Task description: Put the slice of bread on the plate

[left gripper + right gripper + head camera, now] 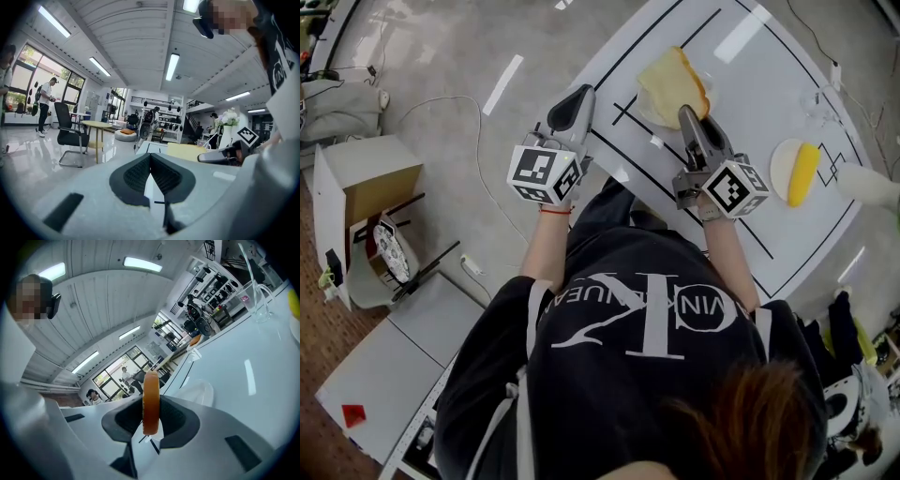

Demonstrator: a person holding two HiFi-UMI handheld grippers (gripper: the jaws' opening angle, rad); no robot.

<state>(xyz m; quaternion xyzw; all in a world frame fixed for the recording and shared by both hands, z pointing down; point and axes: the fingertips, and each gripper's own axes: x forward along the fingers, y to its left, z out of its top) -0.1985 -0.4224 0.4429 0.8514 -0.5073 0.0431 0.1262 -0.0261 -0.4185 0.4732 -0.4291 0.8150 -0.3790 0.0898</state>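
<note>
The slice of bread (673, 82), pale yellow with an orange crust, stands on edge over the white table (750, 56). My right gripper (686, 116) is shut on its near edge. In the right gripper view the slice (151, 399) shows edge-on between the pads. The white plate (649, 116) lies under and just left of the bread, and it also shows past the jaws in the right gripper view (199, 392). My left gripper (580, 94) hovers at the table's left edge, shut and holding nothing, its pads (140, 174) meeting at the tips.
A second plate with a yellow item (795, 171) sits to the right, beside a white object (868, 184). A clear cup (821, 103) stands at the far right. On the floor to the left is an open cardboard box (358, 192).
</note>
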